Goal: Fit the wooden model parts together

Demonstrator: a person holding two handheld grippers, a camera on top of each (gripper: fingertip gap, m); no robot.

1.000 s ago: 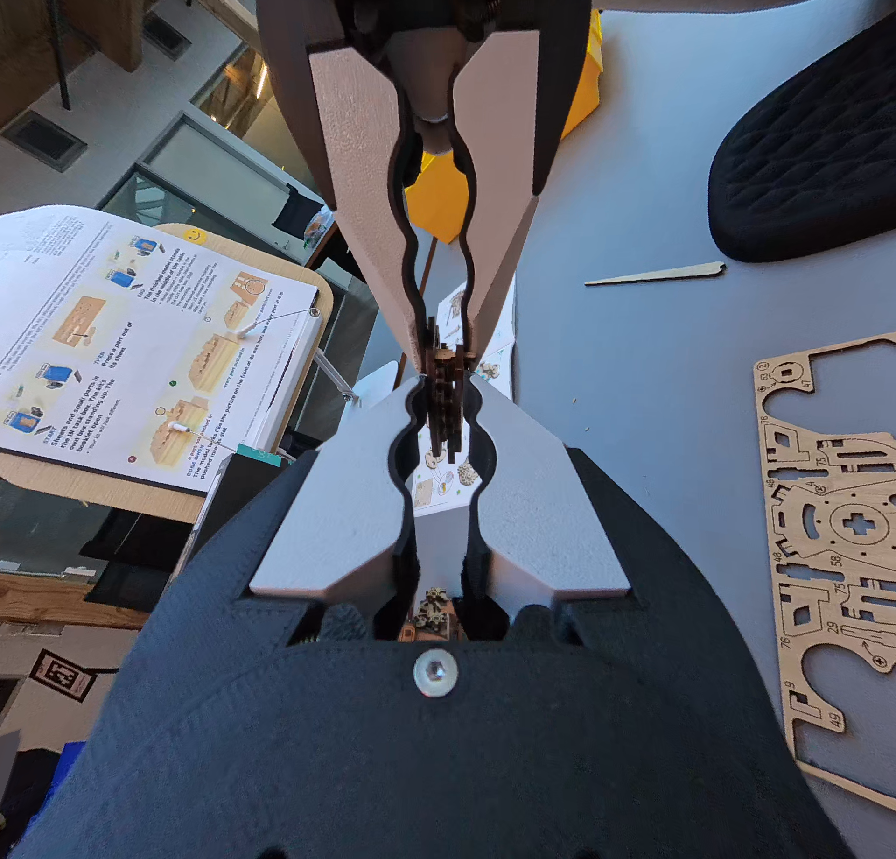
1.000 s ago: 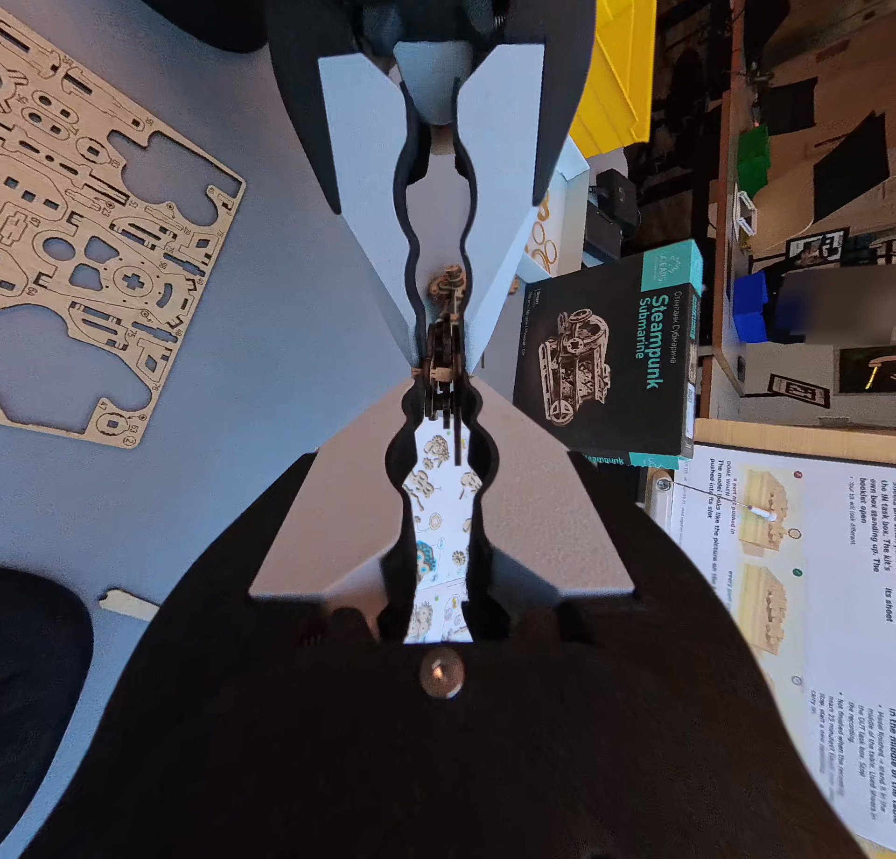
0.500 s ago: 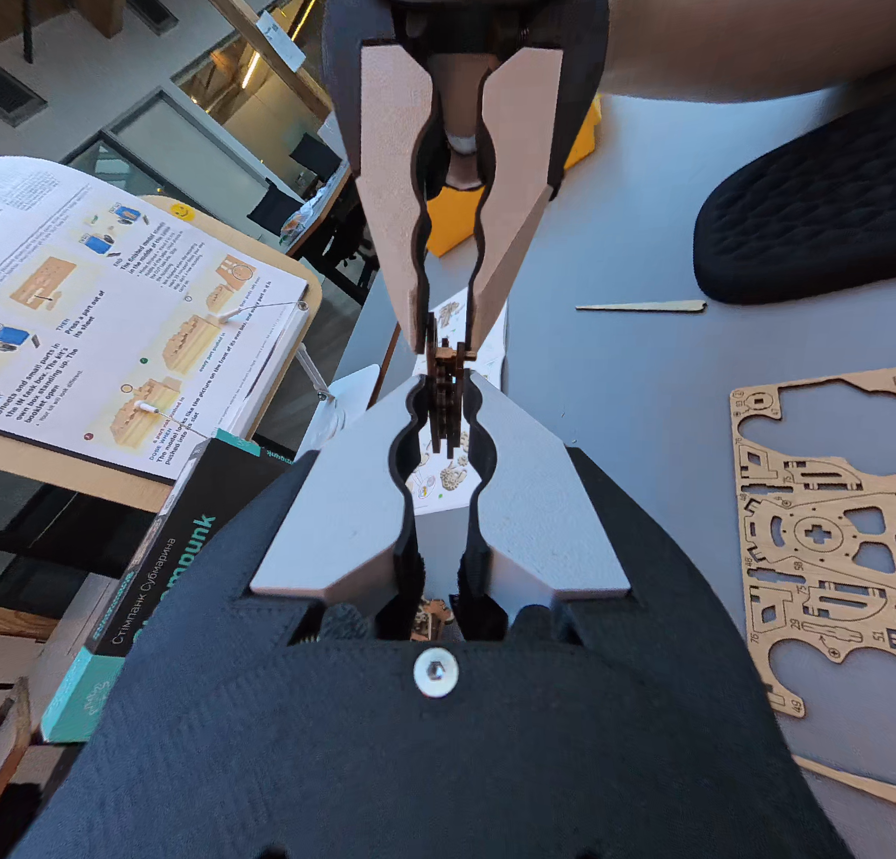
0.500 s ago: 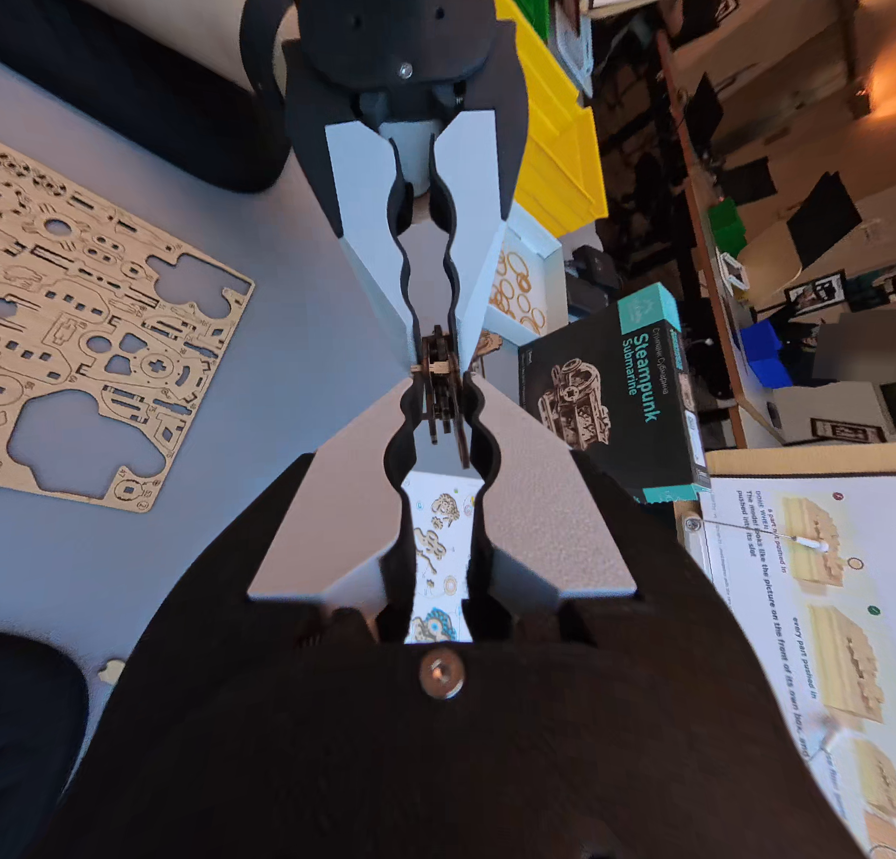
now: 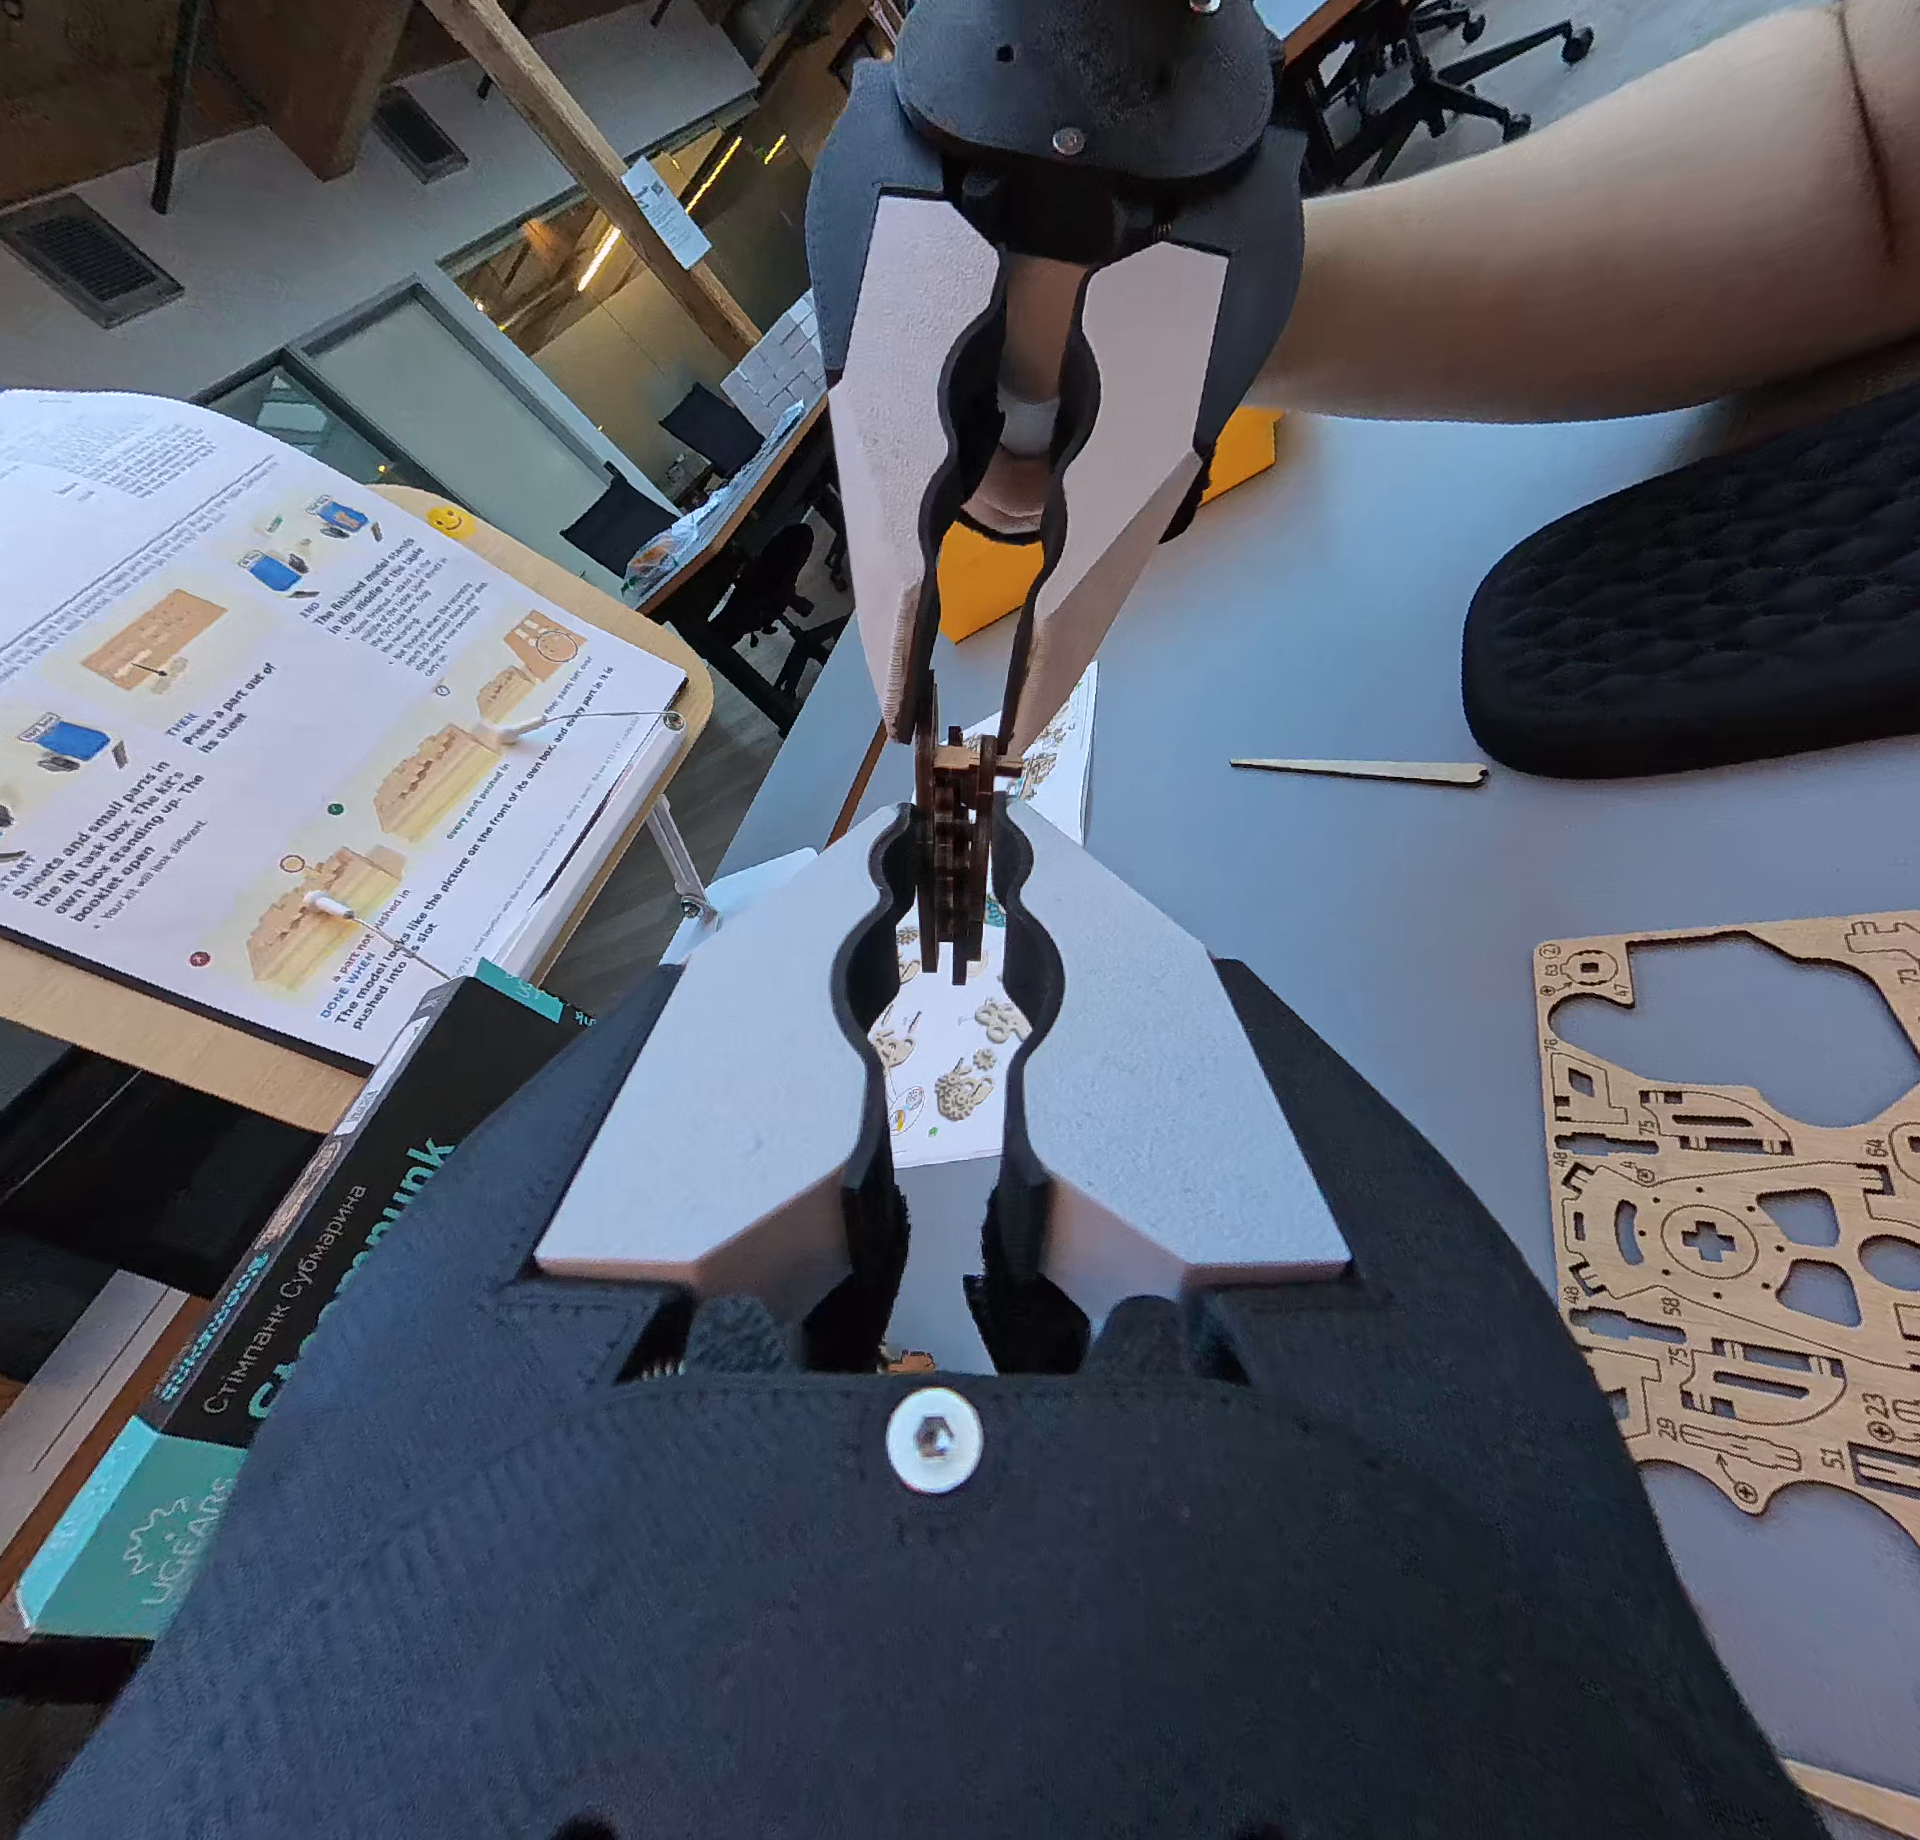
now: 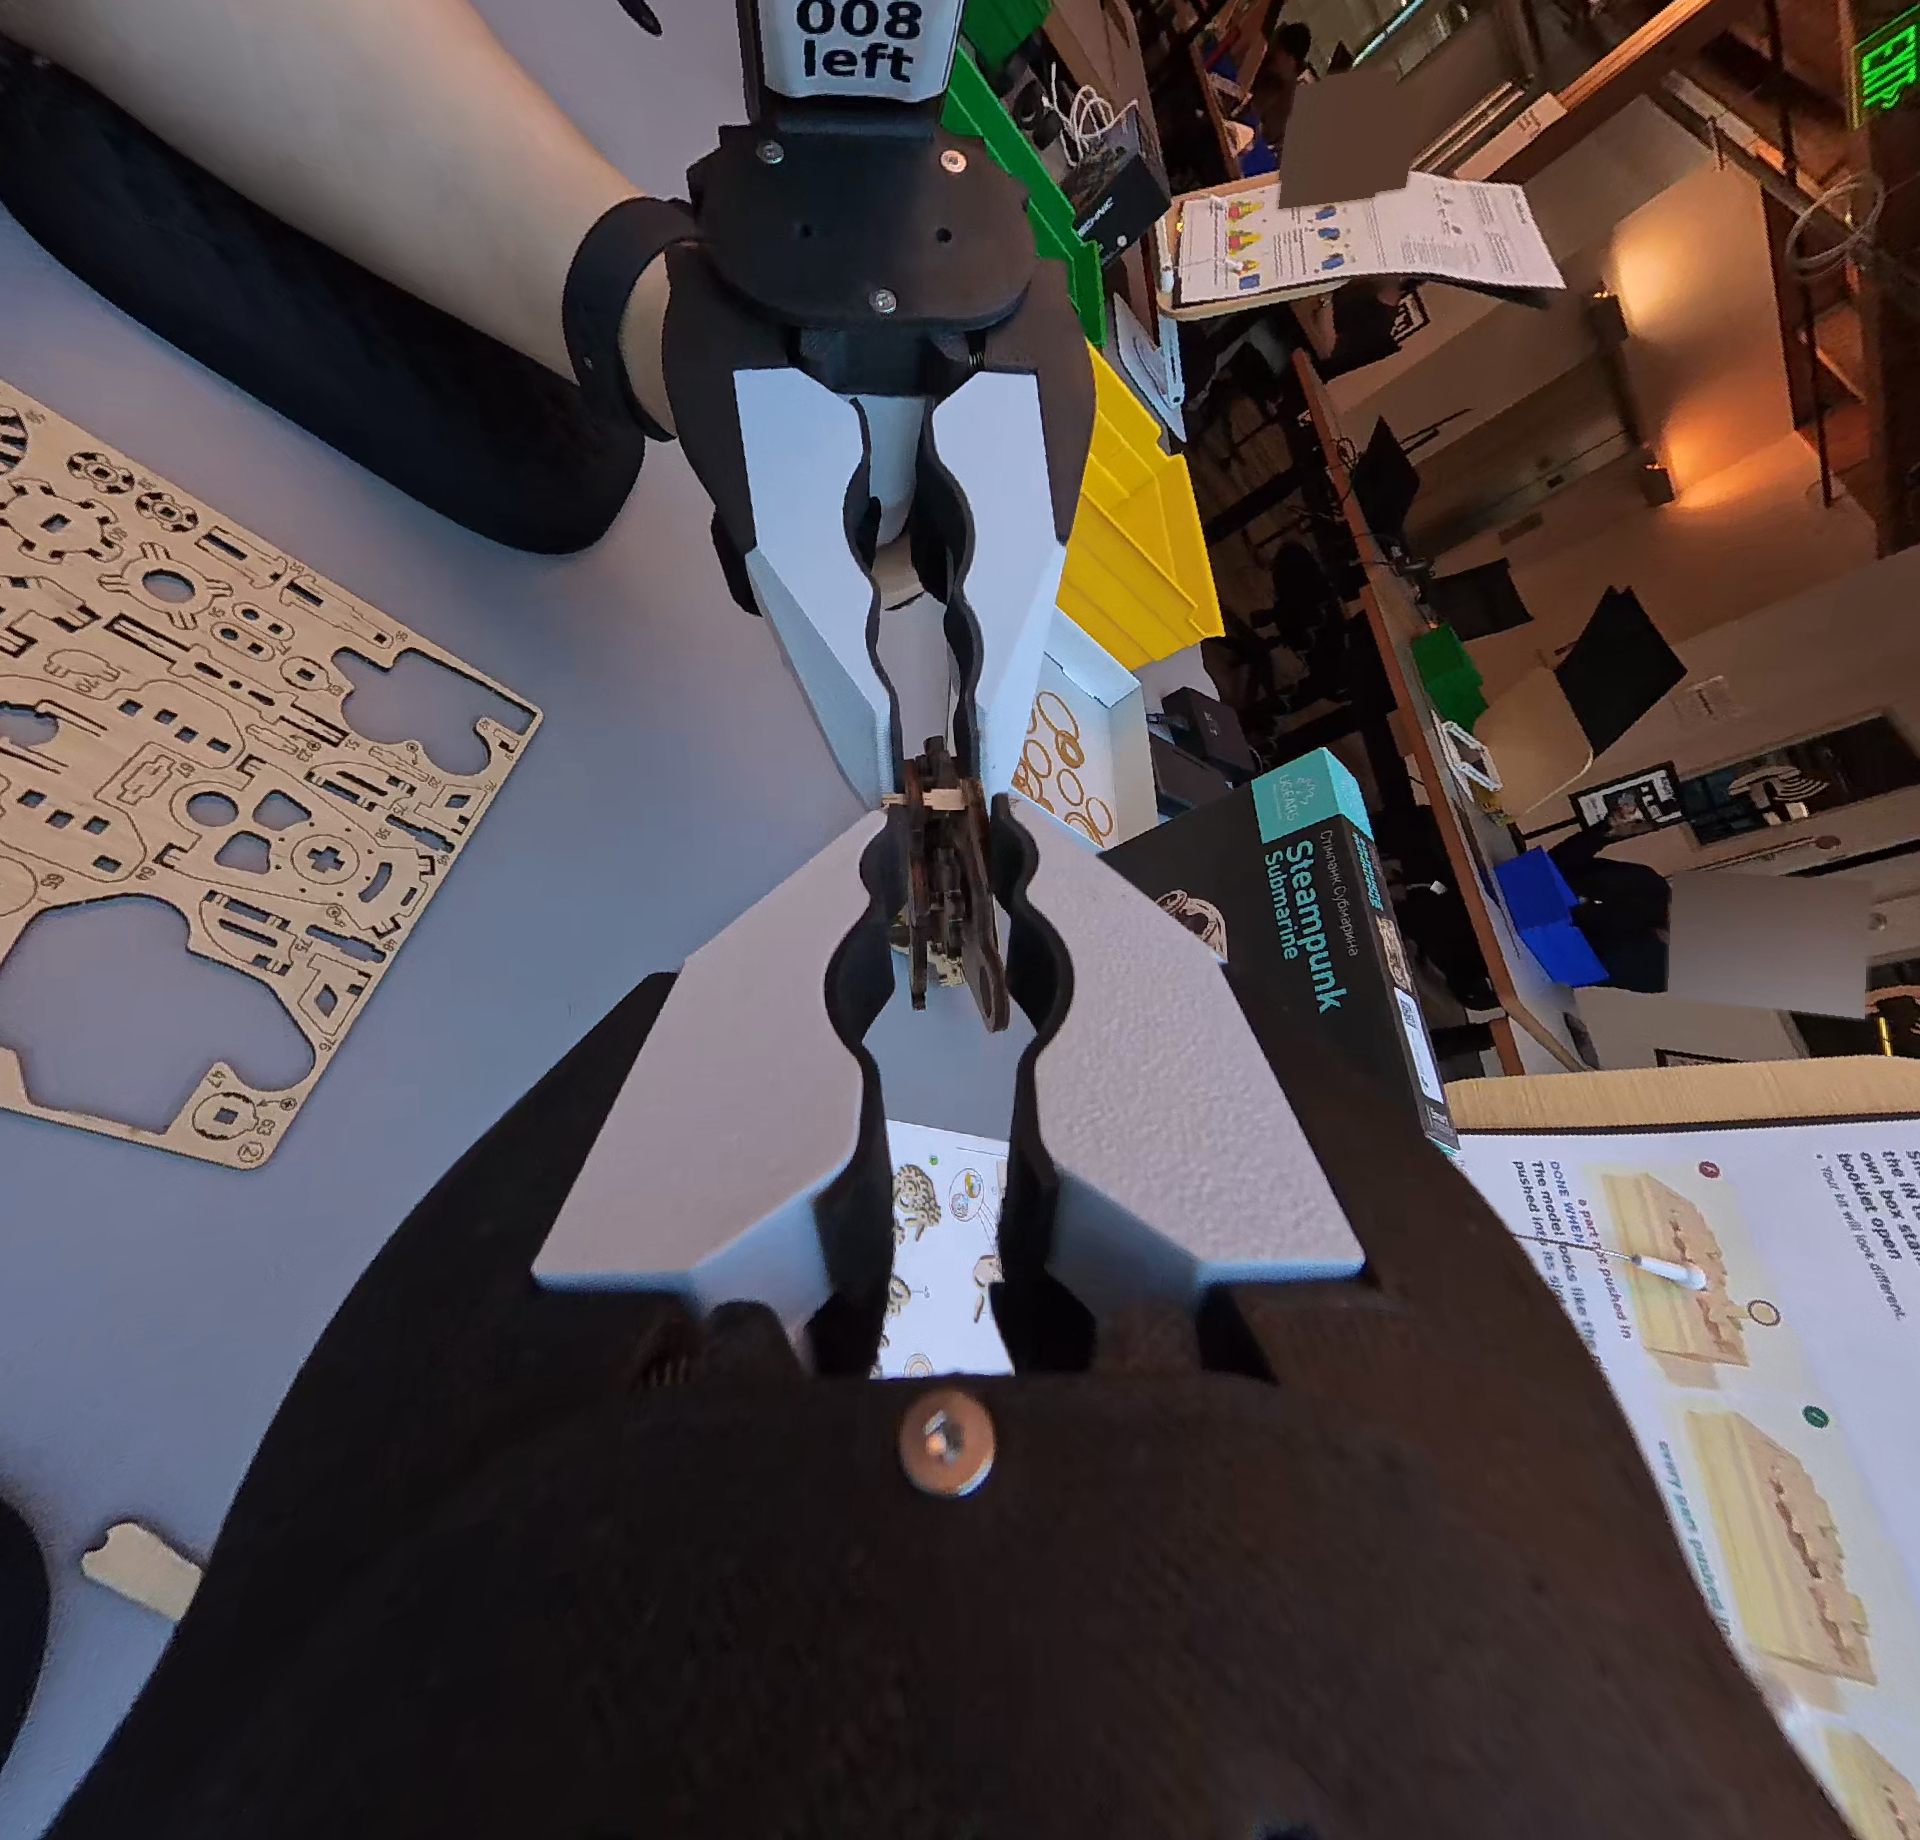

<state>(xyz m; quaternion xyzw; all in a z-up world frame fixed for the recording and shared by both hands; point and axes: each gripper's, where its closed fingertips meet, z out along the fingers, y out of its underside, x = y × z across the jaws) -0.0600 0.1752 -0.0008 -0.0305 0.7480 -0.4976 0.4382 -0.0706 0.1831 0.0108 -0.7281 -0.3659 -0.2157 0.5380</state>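
Observation:
A small dark wooden assembly of stacked flat parts (image 5: 951, 876) hangs in the air above the grey table. My left gripper (image 5: 948, 834) is shut on its near end. My right gripper (image 5: 956, 736) comes from the far side, tip to tip, and is shut on its other end. In the right wrist view the same assembly (image 6: 951, 907) sits between my right gripper (image 6: 940, 845) and the left gripper (image 6: 928, 764) opposite. A pale cross pin shows at the top of the assembly. A person's forearm holds each gripper.
A laser-cut wooden part sheet (image 5: 1745, 1219) lies flat on the table (image 5: 1351, 595), with a thin wooden stick (image 5: 1361, 772) and a black cushion (image 5: 1714, 595) beyond it. A black kit box (image 6: 1320, 917), an instruction board (image 5: 260, 751), a booklet (image 5: 935, 1063) and yellow bins (image 6: 1132, 543) stand around. My two grippers' fingertips are within a few centimetres of each other.
Both grippers have tilted, so each view looks higher into the room and shows more of the opposite gripper. Both have stayed shut on the assembly.

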